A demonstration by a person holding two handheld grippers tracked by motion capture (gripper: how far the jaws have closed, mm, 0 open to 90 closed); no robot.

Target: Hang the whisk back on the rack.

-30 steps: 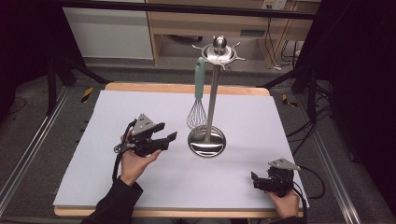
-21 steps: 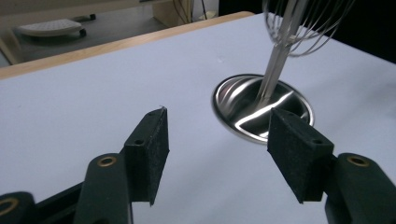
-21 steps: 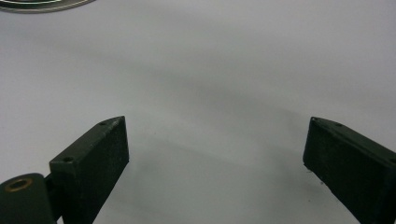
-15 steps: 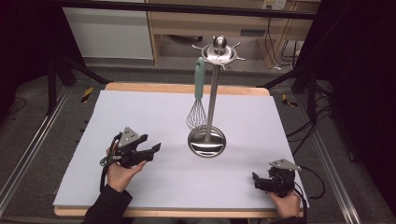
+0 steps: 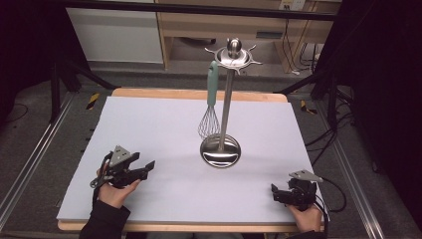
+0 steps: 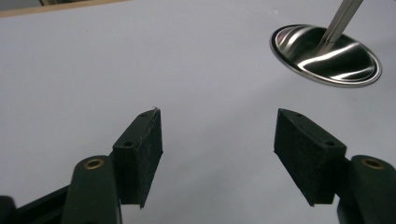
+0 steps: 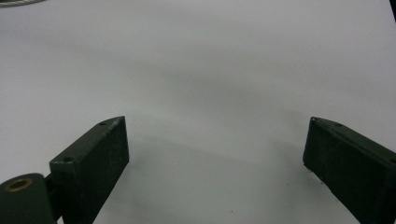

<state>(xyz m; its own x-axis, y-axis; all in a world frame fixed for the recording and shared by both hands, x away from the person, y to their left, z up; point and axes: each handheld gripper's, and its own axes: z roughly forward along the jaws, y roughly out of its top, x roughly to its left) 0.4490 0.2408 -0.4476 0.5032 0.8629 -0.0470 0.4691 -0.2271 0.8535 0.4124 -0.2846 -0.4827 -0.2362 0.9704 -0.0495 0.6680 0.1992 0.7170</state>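
From the high view, my left tool (image 5: 142,169) sits low over the near-left part of the bench (image 5: 149,124), jaws spread and holding nothing, pointed right toward the middle. My right tool (image 5: 279,191) rests at the near-right corner, also spread and empty, its jaws pointing left. Between them and farther off stands the utensil stand (image 5: 226,99), a steel post on a round base (image 5: 220,151), and the whisk (image 5: 211,104) hangs from one hook of its top ring on the left side of the post, teal handle up, wire head down, so its long axis runs nearly vertical and the wires stop just above the base. That puts the whisk to the far right of my left tool and to the far left of my right one; I judge the left tool the better placed, since the whisk hangs on its side of the post. In the left gripper view, my two black pads (image 6: 144,149) stand wide apart over bare bench, with the base (image 6: 327,56) and the foot of the post up at the far right. In the right gripper view, my pads (image 7: 100,163) are likewise wide apart over bare bench, nothing between them.
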